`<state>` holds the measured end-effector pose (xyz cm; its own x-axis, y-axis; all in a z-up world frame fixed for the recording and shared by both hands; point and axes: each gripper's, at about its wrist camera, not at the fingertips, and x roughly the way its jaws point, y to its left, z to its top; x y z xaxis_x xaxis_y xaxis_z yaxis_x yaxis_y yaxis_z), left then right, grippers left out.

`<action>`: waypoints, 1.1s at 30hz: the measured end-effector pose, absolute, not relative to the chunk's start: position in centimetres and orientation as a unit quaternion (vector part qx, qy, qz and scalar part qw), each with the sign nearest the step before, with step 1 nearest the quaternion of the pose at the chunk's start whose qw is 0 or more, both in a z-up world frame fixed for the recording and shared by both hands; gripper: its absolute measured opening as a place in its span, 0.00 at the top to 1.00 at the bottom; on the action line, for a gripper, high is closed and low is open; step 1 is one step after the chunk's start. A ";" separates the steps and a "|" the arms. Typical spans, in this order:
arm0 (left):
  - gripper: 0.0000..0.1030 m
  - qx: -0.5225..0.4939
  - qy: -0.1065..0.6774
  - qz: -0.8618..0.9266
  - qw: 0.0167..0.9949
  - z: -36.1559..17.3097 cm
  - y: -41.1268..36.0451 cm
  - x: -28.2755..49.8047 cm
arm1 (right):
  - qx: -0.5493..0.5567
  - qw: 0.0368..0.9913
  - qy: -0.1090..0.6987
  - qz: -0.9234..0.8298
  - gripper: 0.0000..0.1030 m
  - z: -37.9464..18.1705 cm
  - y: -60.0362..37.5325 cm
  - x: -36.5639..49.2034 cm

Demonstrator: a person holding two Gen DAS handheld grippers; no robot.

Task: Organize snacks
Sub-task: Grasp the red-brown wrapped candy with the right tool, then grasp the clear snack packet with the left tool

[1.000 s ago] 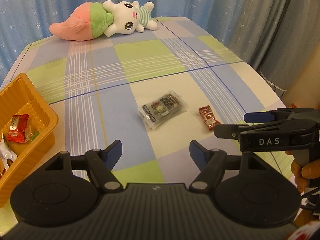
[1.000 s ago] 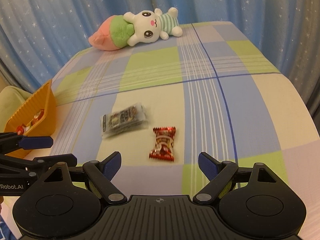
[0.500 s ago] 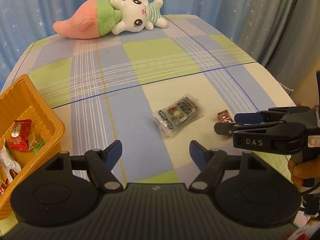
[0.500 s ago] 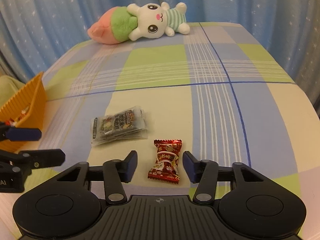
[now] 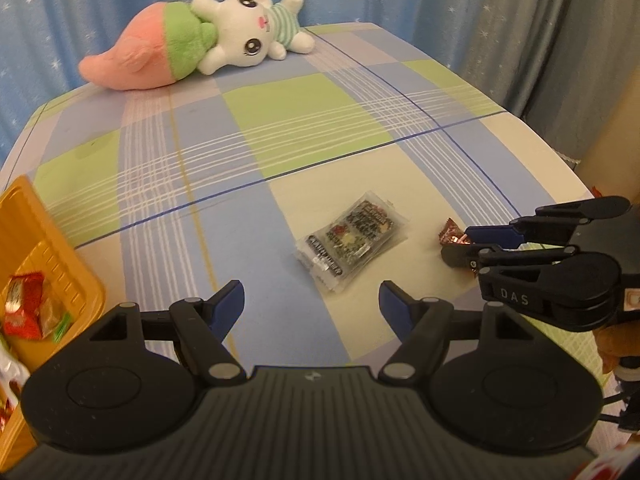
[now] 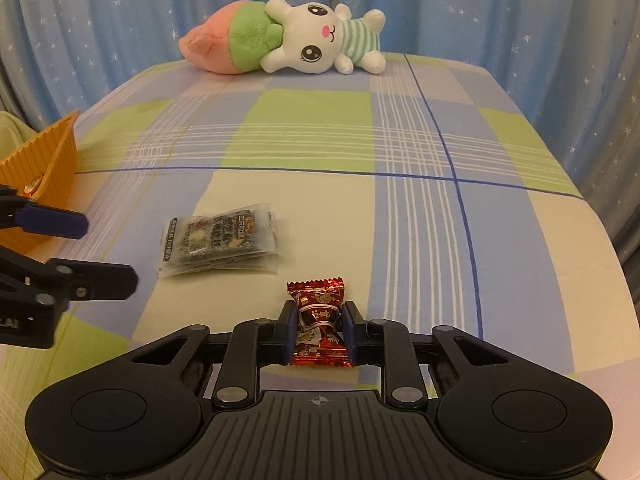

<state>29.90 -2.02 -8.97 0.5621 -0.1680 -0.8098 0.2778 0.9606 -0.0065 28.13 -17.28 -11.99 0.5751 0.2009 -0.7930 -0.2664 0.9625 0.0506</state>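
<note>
A red wrapped candy (image 6: 316, 294) lies on the checked tablecloth near the front edge. My right gripper (image 6: 319, 330) has its jaws closing on it, and the blue pads press both sides of the wrapper. In the left wrist view the right gripper (image 5: 468, 246) shows at the right with the candy (image 5: 451, 236) poking out of its tips. A clear packet of dark snacks (image 6: 220, 240) lies flat to the candy's left. My left gripper (image 5: 312, 302) stands open and holds nothing, just short of that packet (image 5: 352, 242).
An orange basket (image 5: 48, 248) with several wrapped snacks stands at the table's left edge. A plush rabbit in a pink and green carrot (image 5: 200, 40) lies at the far edge. Blue starred curtains hang behind. The cloth falls away at the right edge.
The right gripper's jaws went from wide apart to pinched on the red candy after sliding up around it. The left gripper drifted a little and stayed open.
</note>
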 end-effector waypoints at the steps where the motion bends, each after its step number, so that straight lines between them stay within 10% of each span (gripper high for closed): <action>1: 0.30 0.066 0.450 -0.131 0.881 -9.1 -2.2 30.1 | -0.032 0.887 0.442 0.130 0.77 -11.9 -17.4 28.1; 19: 0.33 0.157 0.438 -0.225 0.856 -11.8 -5.8 35.3 | 0.073 0.897 0.431 0.068 0.77 -9.3 -22.5 27.4; 33: 0.63 0.153 0.466 -0.250 0.835 -12.5 -6.8 35.7 | 0.084 0.899 0.429 0.043 0.77 -8.8 -23.7 25.8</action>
<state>35.71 -6.77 -12.48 0.4409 -0.2741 -0.8547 0.5599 0.8282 0.0232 25.77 -23.74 -8.83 0.6288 0.1502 -0.7629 -0.0059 0.9821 0.1885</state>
